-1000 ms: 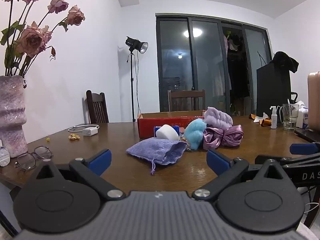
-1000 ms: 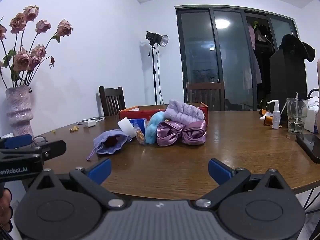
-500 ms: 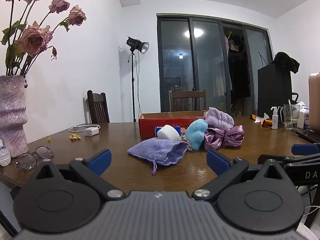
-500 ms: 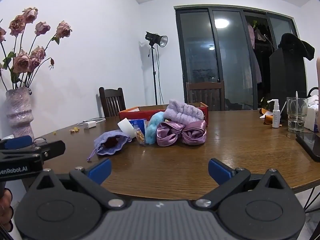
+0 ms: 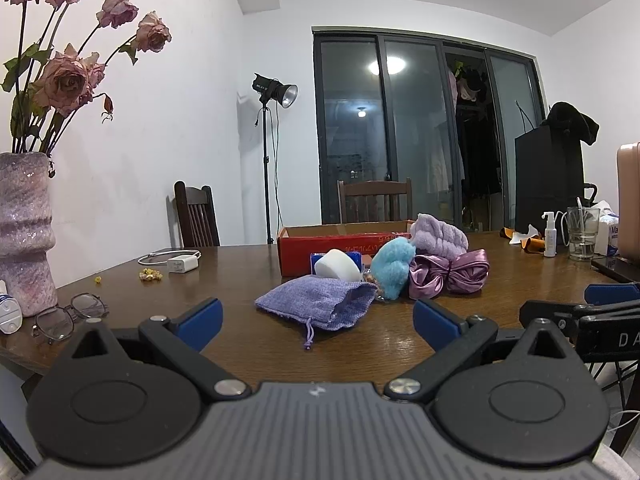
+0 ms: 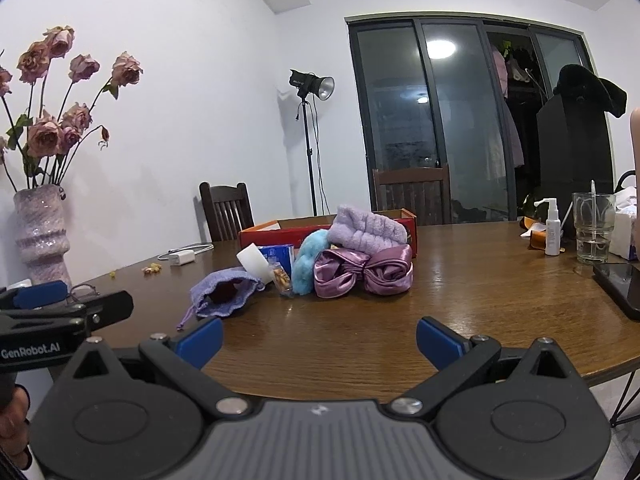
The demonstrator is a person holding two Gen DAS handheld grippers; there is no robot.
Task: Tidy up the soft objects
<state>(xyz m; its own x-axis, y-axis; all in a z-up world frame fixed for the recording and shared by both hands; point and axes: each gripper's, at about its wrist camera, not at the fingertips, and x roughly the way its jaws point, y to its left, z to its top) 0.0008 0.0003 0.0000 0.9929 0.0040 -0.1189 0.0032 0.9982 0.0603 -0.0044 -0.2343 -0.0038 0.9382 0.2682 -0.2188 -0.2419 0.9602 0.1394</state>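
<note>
A heap of soft things lies mid-table before a red box [image 5: 344, 236] [image 6: 280, 232]: a purple drawstring pouch [image 5: 320, 304] [image 6: 226, 292], a white sponge [image 5: 336, 266] [image 6: 252, 260], a blue fluffy piece [image 5: 392, 266] [image 6: 306, 264], a lilac towel headband [image 5: 440, 236] [image 6: 368, 230] and a purple satin bow [image 5: 452, 274] [image 6: 364, 272]. My left gripper [image 5: 318, 318] is open and empty, just short of the pouch. My right gripper [image 6: 320, 336] is open and empty, near the table's front edge, well short of the heap.
A vase of dried roses [image 5: 24, 232] [image 6: 40, 232] and glasses [image 5: 68, 316] stand at the left. A charger with cable [image 5: 182, 262], a spray bottle [image 6: 552, 232], a glass [image 6: 592, 228], a tissue pack and a phone [image 6: 624, 284] lie around. Chairs stand behind the wooden table [image 6: 460, 300].
Both grippers have barely shifted, and the view has only drifted slightly. Nothing on the table has moved.
</note>
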